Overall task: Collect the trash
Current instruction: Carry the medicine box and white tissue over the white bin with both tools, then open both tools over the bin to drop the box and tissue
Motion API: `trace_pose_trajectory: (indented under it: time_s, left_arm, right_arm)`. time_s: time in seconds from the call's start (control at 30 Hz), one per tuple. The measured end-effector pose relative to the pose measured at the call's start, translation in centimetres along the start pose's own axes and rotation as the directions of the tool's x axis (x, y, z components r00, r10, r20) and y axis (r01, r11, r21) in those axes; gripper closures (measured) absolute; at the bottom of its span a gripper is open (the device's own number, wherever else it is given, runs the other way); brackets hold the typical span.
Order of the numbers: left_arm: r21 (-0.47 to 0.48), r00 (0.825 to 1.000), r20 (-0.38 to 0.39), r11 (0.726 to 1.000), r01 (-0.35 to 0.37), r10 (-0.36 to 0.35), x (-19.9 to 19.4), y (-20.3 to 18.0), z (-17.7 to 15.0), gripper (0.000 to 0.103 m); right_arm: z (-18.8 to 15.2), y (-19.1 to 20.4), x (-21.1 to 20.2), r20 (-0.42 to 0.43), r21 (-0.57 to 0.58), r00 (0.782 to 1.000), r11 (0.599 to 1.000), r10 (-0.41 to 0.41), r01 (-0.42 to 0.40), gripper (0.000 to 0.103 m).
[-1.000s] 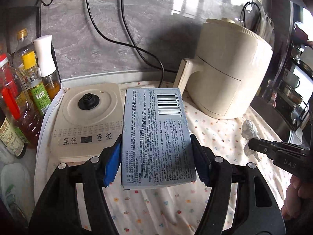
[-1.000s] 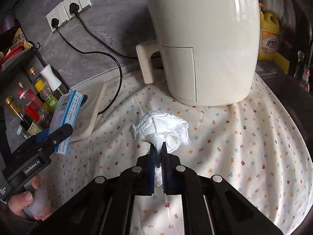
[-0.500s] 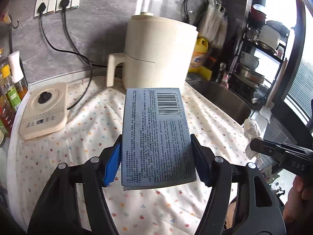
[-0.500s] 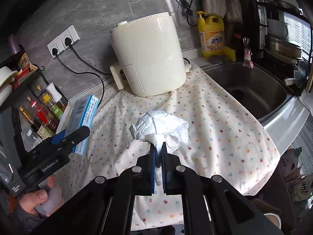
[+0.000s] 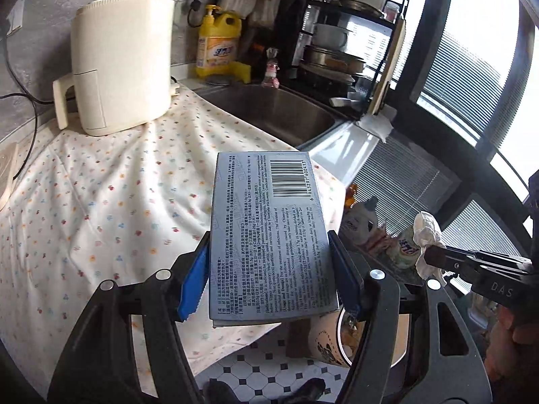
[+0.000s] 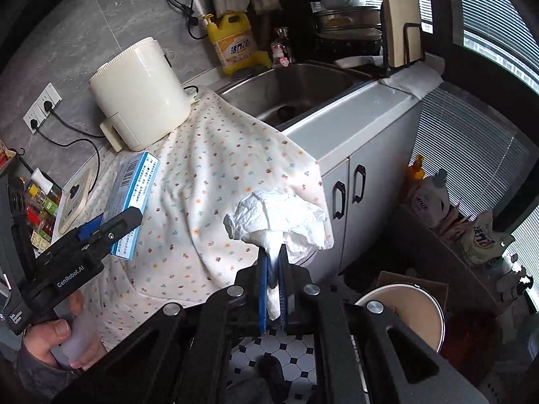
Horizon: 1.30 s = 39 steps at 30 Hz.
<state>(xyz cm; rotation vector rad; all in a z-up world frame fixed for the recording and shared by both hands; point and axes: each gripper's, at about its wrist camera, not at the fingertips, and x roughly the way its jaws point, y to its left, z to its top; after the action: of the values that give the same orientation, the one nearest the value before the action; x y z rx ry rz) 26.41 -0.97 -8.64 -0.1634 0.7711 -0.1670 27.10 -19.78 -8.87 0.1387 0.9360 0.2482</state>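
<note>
My left gripper [image 5: 269, 269] is shut on a flat blue-grey medicine box [image 5: 269, 235] with a barcode and holds it in the air over the counter's front edge. The box [image 6: 131, 202] and the left gripper [image 6: 111, 225] also show at the left of the right wrist view. My right gripper [image 6: 273, 262] is shut on a crumpled white tissue [image 6: 279, 215] and holds it off the counter. That tissue [image 5: 426, 235] and the right gripper [image 5: 434, 256] show at the right of the left wrist view. A round white bin [image 6: 401, 303] stands on the floor below the right gripper; its rim [image 5: 343, 320] shows under the box.
A floral cloth [image 5: 101, 202] covers the counter. A cream air fryer [image 5: 124, 57] stands at the back, a steel sink [image 5: 269, 114] beside it, with a yellow detergent bottle [image 5: 219, 47]. Grey cabinet doors [image 6: 350, 195] are below. Bags and bottles [image 6: 454, 212] crowd the floor by the window.
Both grippers have swung right and away from the counter with their loads. The cooker and bottles have left the left wrist view; the sink, cabinet and floor bin have come into view.
</note>
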Motion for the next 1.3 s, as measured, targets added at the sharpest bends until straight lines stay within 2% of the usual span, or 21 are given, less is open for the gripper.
trace_pose_trajectory:
  time_s: [0.2, 0.5, 0.53, 0.57, 0.63, 0.83, 1.0, 1.2, 1.3]
  left_arm:
    - [0.053, 0.992, -0.085, 0.994, 0.092, -0.088, 3.3, -5.9, -1.8, 0.037]
    - [0.094, 0.968, -0.218, 0.984, 0.150, -0.127, 7.8, -12.3, -5.1, 0.037]
    - [0.100, 0.965, -0.230, 0.983, 0.153, -0.127, 8.2, -12.9, -5.4, 0.037]
    - [0.106, 0.963, -0.240, 0.982, 0.154, -0.125, 8.6, -13.4, -5.8, 0.037]
    - [0.112, 0.957, -0.262, 0.981, 0.157, -0.123, 9.4, -14.4, -6.5, 0.037]
    - [0.102, 0.938, -0.322, 0.980, 0.172, -0.131, 11.7, -16.9, -8.8, 0.037]
    - [0.100, 0.913, -0.377, 0.974, 0.205, -0.153, 13.9, -19.2, -11.0, 0.037]
    - [0.106, 0.874, -0.456, 0.964, 0.243, -0.170, 16.8, -21.7, -14.0, 0.037]
    - [0.097, 0.849, -0.497, 0.960, 0.264, -0.183, 18.2, -22.7, -15.1, 0.036]
  right_arm:
    - [-2.9, -7.0, -0.9, -0.041, 0.114, 0.997, 0.991, -0.068, 0.072, 0.096]
    - [-7.3, -14.4, 0.5, -0.140, 0.190, 0.985, 0.973, -0.103, 0.128, 0.092]
    - [-7.8, -15.1, 0.9, -0.154, 0.196, 0.983, 0.972, -0.099, 0.129, 0.086]
    - [-8.2, -15.9, 1.2, -0.168, 0.205, 0.981, 0.970, -0.094, 0.128, 0.065]
    - [-9.0, -17.3, 1.7, -0.175, 0.227, 0.981, 0.966, -0.082, 0.122, 0.040]
    - [-10.4, -21.1, 1.3, -0.203, 0.241, 0.974, 0.959, -0.102, 0.150, 0.041]
    - [-11.3, -24.1, -1.1, -0.196, 0.262, 0.971, 0.947, -0.137, 0.187, 0.034]
    - [-12.8, -26.7, -3.6, -0.203, 0.295, 0.963, 0.927, -0.176, 0.231, 0.031]
    - [-13.7, -27.4, -4.2, -0.215, 0.305, 0.958, 0.918, -0.191, 0.252, 0.031]
